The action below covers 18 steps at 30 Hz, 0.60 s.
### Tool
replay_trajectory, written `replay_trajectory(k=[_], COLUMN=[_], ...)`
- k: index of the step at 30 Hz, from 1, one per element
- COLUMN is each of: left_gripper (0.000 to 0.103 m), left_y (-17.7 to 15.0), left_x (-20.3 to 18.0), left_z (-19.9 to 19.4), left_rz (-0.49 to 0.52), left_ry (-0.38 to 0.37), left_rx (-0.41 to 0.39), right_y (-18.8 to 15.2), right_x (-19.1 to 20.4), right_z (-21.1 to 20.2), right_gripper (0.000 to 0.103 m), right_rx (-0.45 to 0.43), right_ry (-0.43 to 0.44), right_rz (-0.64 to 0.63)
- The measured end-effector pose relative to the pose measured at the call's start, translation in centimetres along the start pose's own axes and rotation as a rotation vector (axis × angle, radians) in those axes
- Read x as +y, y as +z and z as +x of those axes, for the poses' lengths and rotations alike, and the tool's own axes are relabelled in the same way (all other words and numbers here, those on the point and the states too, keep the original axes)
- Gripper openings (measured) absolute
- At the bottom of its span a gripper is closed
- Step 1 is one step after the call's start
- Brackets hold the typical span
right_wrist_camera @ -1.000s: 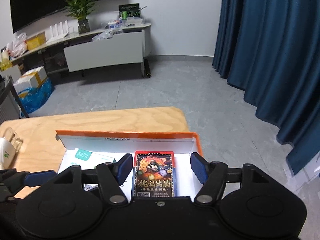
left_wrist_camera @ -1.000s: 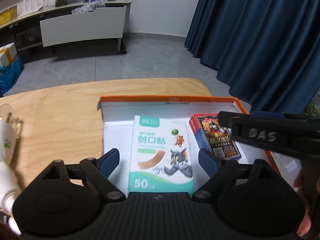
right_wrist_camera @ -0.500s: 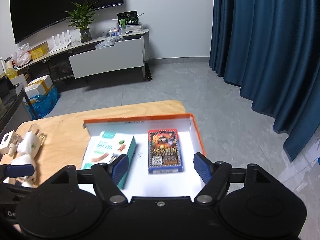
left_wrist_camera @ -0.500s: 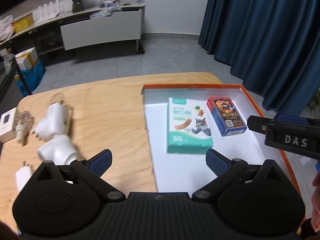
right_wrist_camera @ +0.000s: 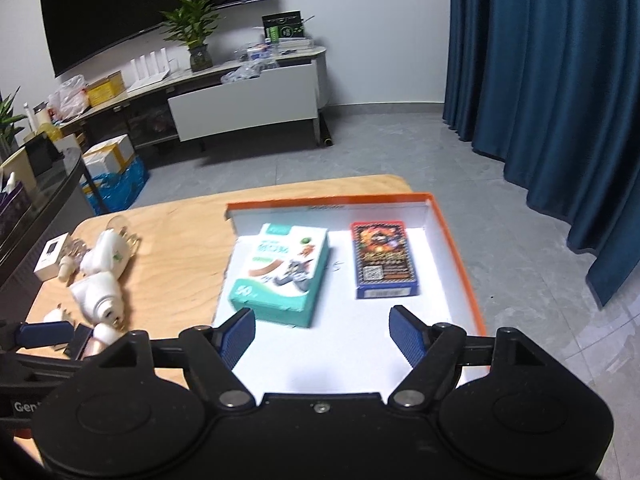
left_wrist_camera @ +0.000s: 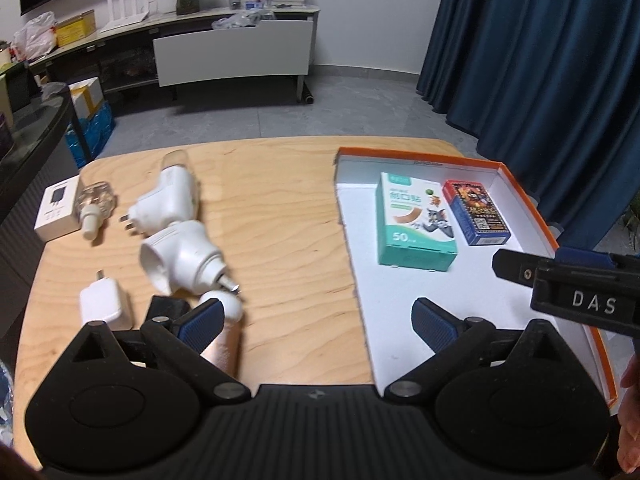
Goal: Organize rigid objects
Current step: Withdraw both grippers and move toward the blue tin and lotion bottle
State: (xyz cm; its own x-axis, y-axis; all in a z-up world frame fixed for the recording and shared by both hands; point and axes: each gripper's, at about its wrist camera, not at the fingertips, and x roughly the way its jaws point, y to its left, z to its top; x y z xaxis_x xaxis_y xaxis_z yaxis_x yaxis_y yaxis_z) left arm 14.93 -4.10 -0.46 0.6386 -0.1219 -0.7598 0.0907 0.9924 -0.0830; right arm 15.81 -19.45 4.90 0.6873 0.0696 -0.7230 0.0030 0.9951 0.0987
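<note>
A green-and-white plaster box [left_wrist_camera: 414, 222] and a red-and-blue card pack [left_wrist_camera: 476, 213] are seen lying flat, side by side but apart, inside a shallow orange-rimmed tray [left_wrist_camera: 524, 196] at the right end of the wooden worktop [left_wrist_camera: 280, 216]. Each is laid with its long axis running from the tray's near side to its far wall, the printed tops pointing toward 12 o'clock.

The left tool [left_wrist_camera: 316, 318] is held wide, with nothing between its blue pads; the plaster box lies ahead of it at about 1 o'clock, well apart. The right tool [right_wrist_camera: 322, 330] is opening and is likewise empty, the card pack lying just beyond it at 1 o'clock and the plaster box at 11 o'clock.

White plugs and adapters [left_wrist_camera: 176, 240] are scattered at the left tool's 10 o'clock.
</note>
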Motion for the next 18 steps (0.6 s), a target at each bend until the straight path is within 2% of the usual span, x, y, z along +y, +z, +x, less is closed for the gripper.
replay_trajectory(k=[18], left_gripper=[0.103], left_y=[-3.9], left_x=[6.4], left_z=[-2.3], left_rz=[-0.116], left_ry=[0.055], left_rx=[0.001], right_y=[-2.7], right_x=[6.3], right_z=[0.7], right_gripper=[0.088], right_rx=[0.074], right_ry=[0.089], right_rz=[-0.116])
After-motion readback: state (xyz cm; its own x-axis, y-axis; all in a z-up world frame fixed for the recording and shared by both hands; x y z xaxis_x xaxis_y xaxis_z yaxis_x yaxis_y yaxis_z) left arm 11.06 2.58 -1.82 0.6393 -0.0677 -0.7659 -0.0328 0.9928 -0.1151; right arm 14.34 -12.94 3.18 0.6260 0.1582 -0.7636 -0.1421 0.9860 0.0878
